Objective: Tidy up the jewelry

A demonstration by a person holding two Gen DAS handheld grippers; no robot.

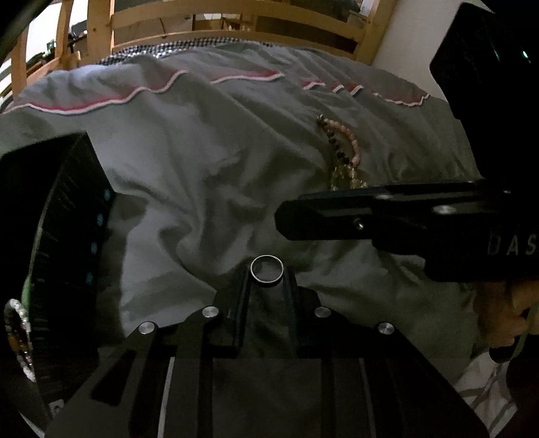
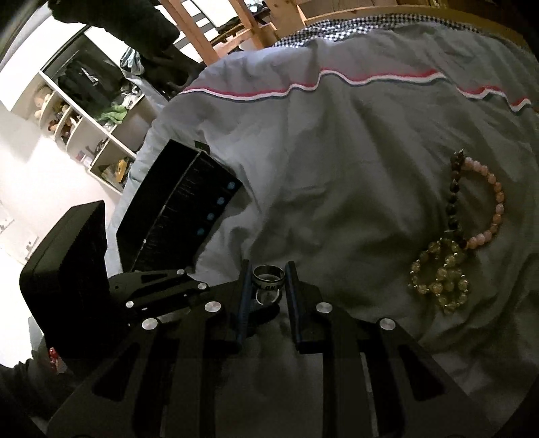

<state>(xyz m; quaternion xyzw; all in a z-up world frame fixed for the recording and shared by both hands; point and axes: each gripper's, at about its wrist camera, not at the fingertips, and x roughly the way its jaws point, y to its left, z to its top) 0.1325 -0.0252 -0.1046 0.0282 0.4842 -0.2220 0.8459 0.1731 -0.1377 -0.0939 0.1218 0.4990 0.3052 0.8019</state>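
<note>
My left gripper (image 1: 266,274) is shut on a thin silver ring (image 1: 266,268) held above the grey duvet (image 1: 202,151). My right gripper (image 2: 267,274) is shut on a wide dark band ring (image 2: 267,277); the thin silver ring (image 2: 267,298) and the left gripper's tips show just below it. Beaded bracelets lie on the duvet at the right: a pink one (image 2: 495,205), a dark one (image 2: 454,192) and a yellow one (image 2: 441,279). They also show in the left wrist view (image 1: 343,155), partly behind the right gripper's body (image 1: 404,215).
A black jewelry box (image 2: 182,205) with blue dots stands open at the duvet's left edge, also in the left wrist view (image 1: 57,242), with a beaded bracelet (image 1: 18,337) at its left. A wooden bed frame (image 1: 235,20) is behind. White shelves (image 2: 87,134) stand left.
</note>
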